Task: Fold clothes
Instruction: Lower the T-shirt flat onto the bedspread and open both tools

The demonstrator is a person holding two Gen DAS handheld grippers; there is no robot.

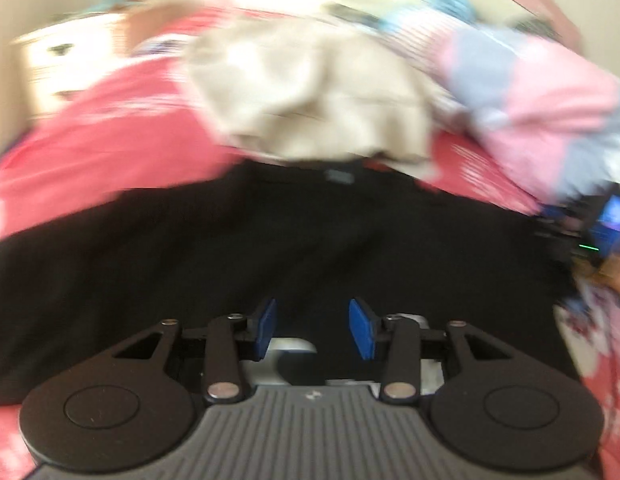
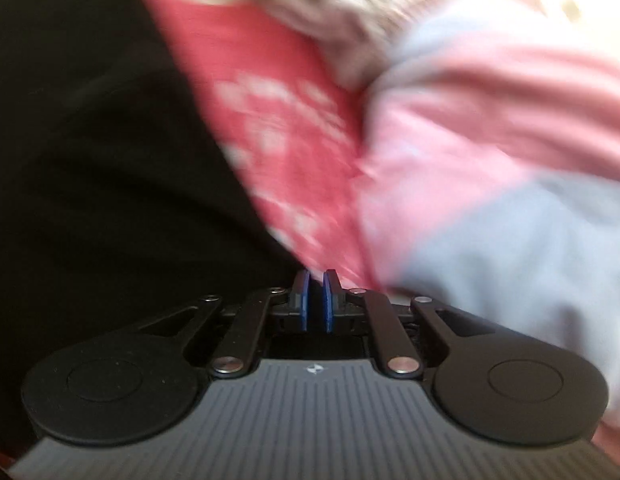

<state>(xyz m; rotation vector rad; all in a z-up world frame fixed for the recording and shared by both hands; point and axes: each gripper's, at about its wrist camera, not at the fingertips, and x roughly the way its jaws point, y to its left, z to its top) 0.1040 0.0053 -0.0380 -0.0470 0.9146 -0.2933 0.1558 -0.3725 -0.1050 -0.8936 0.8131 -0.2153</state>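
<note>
Black garment spread on a pink bedspread, both views smeared by motion blur.

The black garment [image 1: 269, 248] lies flat on the bedspread [image 1: 109, 128], its edges cut off; beyond it sit a beige garment [image 1: 310, 92] and a pink-and-blue one [image 1: 530, 92]. The left gripper [image 1: 312, 328] gapes wide, empty, above the black garment. The right gripper [image 2: 314, 300] is nearly closed at the black garment's edge; whether cloth is pinched cannot be told.
</note>
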